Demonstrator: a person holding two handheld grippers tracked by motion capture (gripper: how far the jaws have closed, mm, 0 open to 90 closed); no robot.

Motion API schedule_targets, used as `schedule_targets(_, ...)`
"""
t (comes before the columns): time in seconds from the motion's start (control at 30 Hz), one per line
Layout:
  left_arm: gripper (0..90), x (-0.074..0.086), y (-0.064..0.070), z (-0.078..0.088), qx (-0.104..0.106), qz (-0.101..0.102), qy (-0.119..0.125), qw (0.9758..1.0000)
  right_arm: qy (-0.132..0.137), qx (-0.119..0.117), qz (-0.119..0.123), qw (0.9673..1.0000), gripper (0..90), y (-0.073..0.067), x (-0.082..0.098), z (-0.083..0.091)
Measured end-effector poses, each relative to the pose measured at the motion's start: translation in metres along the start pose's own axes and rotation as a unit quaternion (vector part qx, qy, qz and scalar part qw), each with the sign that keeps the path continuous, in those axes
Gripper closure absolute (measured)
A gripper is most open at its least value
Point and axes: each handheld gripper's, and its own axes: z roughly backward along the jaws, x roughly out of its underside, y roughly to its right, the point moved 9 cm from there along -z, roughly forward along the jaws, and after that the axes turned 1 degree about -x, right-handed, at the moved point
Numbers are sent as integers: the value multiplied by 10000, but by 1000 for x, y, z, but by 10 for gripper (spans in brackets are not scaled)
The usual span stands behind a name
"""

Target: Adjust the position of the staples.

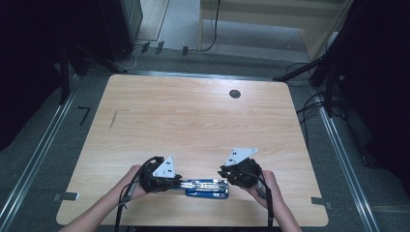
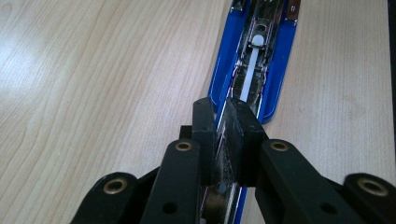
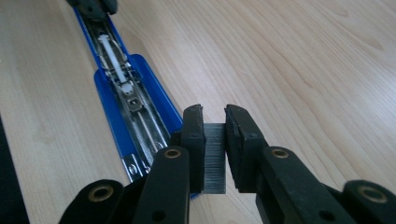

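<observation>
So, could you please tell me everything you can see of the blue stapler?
The blue stapler lies flat near the wooden table's front edge, between both grippers. It is opened out, its shiny metal staple channel and white pusher rod exposed. The left gripper is shut on one end of it. The right gripper, at the other end, holds a grey strip of staples.

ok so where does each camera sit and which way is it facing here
High view: above the person's side, looking forward and down on the wooden table; both forearms, left gripper and right gripper show.
Left gripper view: rides the left gripper, looking along the opened blue stapler it clamps.
Right gripper view: rides the right gripper, which holds a staple strip.
Both gripper views share the stapler's open magazine.
</observation>
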Motion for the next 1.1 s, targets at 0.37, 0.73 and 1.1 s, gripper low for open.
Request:
schedule_targets(0.37, 826, 0, -1, 0, -34, -39, -12, 10000, -23, -393, 339, 9987, 796, -19, -6, -12)
schedule_targets(0.73, 823, 0, -2, 0, -39, -24, -30, 10000, -107, -672, 623, 9957, 796, -32, -4, -20)
schedule_targets(1.1, 824, 0, -3, 0, -32, -23, -36, 10000, -125, -864, 703, 9937, 796, -33, 1, -25)
